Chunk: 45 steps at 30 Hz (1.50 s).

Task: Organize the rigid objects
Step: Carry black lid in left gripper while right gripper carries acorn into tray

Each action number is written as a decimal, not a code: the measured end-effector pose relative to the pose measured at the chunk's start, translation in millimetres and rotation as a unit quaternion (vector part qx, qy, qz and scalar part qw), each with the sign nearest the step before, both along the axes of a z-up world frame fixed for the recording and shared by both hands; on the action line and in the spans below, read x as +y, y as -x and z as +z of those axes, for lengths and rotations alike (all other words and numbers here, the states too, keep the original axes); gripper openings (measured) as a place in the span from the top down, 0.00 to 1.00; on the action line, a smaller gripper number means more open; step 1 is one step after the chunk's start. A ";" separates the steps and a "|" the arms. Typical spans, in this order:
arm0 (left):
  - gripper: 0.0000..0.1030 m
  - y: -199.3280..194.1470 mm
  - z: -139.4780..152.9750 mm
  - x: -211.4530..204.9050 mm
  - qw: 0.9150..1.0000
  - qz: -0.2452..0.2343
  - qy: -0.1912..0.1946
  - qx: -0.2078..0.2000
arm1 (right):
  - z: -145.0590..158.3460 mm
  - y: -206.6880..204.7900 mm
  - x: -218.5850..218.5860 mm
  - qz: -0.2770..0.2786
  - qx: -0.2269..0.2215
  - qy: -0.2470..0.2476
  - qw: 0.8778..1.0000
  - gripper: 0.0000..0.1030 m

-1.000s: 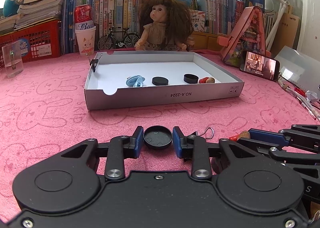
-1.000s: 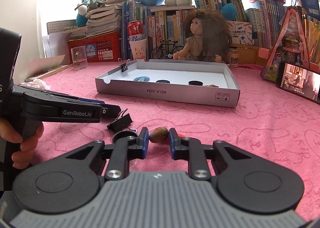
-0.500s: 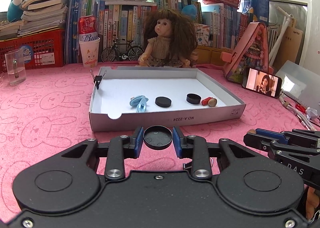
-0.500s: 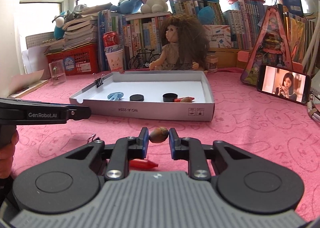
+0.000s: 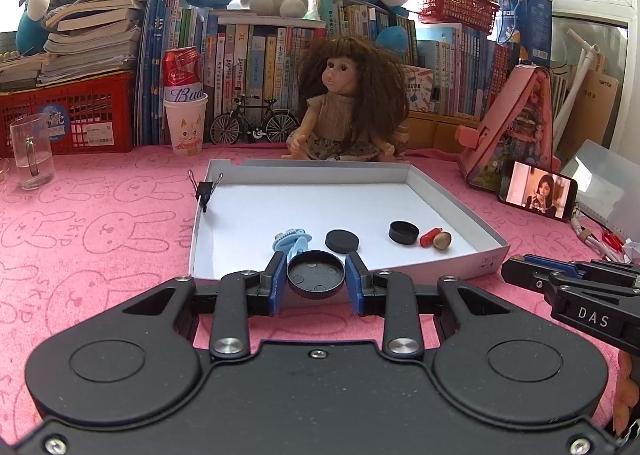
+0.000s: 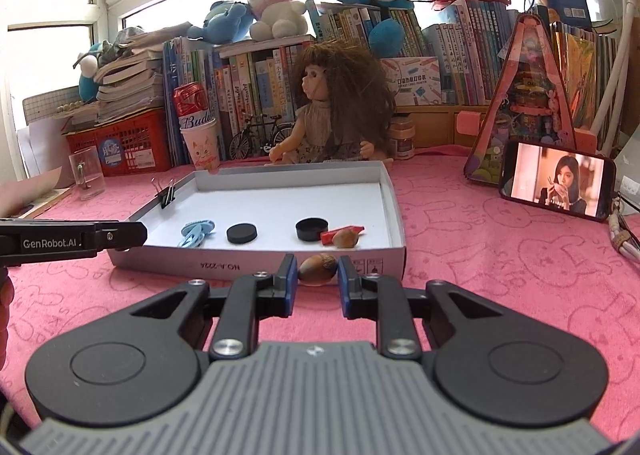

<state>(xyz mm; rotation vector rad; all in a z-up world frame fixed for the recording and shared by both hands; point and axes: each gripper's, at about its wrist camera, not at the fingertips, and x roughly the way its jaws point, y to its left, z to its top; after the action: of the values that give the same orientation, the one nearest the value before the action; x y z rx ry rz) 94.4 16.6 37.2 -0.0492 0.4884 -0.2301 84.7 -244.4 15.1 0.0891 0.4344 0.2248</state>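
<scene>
My left gripper (image 5: 316,281) is shut on a black round cap (image 5: 316,274), held above the near wall of the white cardboard tray (image 5: 452,199). My right gripper (image 6: 317,275) is shut on a brown acorn (image 6: 318,268), just short of the tray's near wall (image 6: 256,265). Inside the tray lie a blue clip (image 5: 290,241), a black disc (image 5: 342,241), a black cap (image 5: 404,232), a red piece (image 5: 430,237) and another acorn (image 5: 442,240). A binder clip (image 5: 205,189) grips the tray's left wall.
A doll (image 5: 346,107), toy bicycle (image 5: 254,125), cup with can (image 5: 186,123) and books stand behind the tray. A phone (image 5: 536,195) and pink toy house (image 5: 508,127) stand at right, a glass (image 5: 32,151) at left. Pink cloth (image 5: 100,235) covers the table.
Both grippers have risen from the cloth and moved toward the tray, the left with the black cap, the right with the acorn. A red piece and binder clip near the cloth dropped from view.
</scene>
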 end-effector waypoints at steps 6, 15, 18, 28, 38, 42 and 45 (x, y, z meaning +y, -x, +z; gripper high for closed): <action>0.71 -17.2 6.6 1.1 1.000 0.007 0.008 -0.006 | 6.6 -24.3 -6.4 -0.008 0.004 -0.028 1.000 0.75; 0.71 -53.9 10.5 1.7 1.000 0.015 0.010 0.001 | 13.4 -65.1 -15.4 -0.019 0.017 -0.050 0.998 0.75; 0.71 -67.3 12.3 2.3 1.000 0.017 0.010 0.005 | 17.4 -80.2 -18.6 -0.017 0.026 -0.055 0.998 0.75; 0.71 -121.3 6.8 3.9 0.998 0.026 0.023 0.049 | 11.7 -134.5 -24.6 -0.010 0.099 -0.092 0.991 0.75; 0.71 -148.8 -8.8 -1.9 0.996 0.029 0.021 0.087 | -2.6 -167.4 -18.1 -0.019 0.160 -0.092 0.983 0.75; 0.71 -157.0 -13.0 -2.8 0.994 0.035 0.020 0.101 | -3.8 -172.4 -12.4 -0.018 0.170 -0.076 0.982 0.75; 0.71 -164.7 -13.7 -5.2 0.993 0.034 0.004 0.111 | -3.9 -177.1 -8.7 -0.020 0.178 -0.063 0.982 0.75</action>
<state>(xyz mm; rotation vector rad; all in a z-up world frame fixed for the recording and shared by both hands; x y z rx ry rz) 259.1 11.4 23.5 -0.0994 0.7059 -0.1612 261.8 -253.1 11.2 0.2646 0.7742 0.1960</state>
